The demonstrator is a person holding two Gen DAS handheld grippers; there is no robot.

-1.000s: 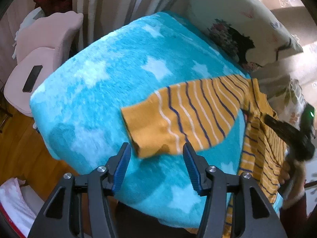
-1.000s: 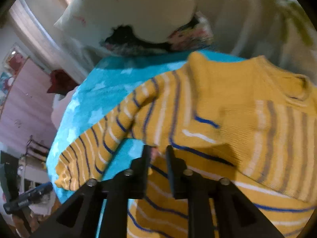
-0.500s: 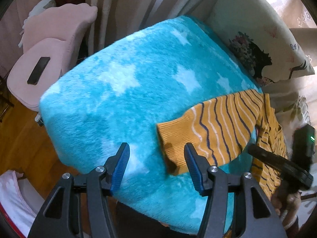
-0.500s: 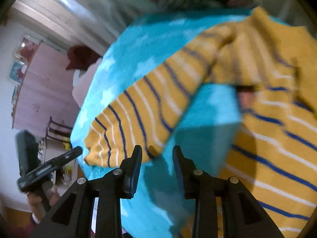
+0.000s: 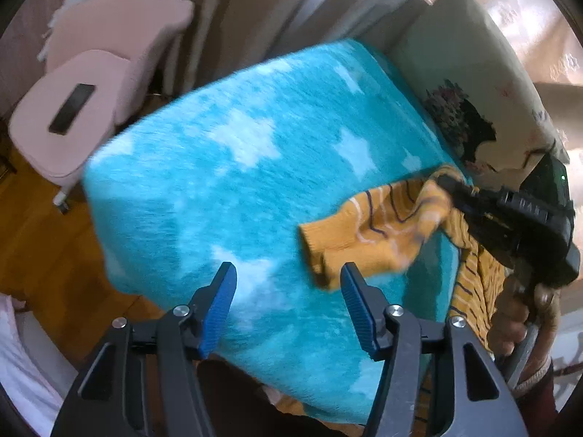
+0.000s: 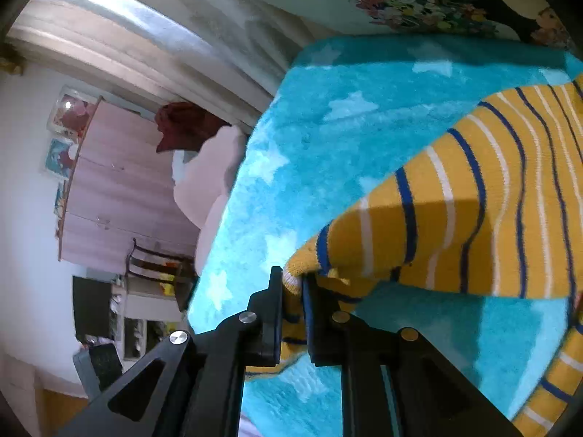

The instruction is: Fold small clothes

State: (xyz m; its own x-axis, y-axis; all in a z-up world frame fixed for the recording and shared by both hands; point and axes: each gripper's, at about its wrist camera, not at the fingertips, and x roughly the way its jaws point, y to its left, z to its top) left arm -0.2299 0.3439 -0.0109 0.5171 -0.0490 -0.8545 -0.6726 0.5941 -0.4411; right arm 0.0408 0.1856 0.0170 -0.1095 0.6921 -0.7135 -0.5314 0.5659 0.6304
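1. change: half a second ago the right gripper (image 6: pixel 293 291) had its fingers apart, hovering short of the sleeve cuff. now they are pinched on the sleeve (image 6: pixel 455 211) of the yellow striped sweater (image 5: pixel 473 276), close to the cuff end.
2. in the left wrist view the sleeve (image 5: pixel 368 233) lay flat and stretched out a second ago. now it is bunched and raised, with the right gripper (image 5: pixel 450 185) clamped on its upper part. the cuff droops toward the left gripper's fingers.
3. meaning: judged as the start of the sleeve fold, the sleeve being picked up to carry across onto the body. no fold laid yet, task early.
4. left gripper (image 5: pixel 288 304): blue pads wide apart, nothing between them, touching nothing. it hovers over the near edge of the blue star blanket (image 5: pixel 226 182), the cuff just beyond its right pad.
5. right gripper: fingers nearly together with only fabric between, a yellow fold squeezed in the gap.
6. sweater location: on the blue star blanket, body at the right side near the pillow (image 5: pixel 470 109), partly hidden behind the right gripper.
7. pink chair (image 5: pixel 91 83) beyond the blanket, not involved.
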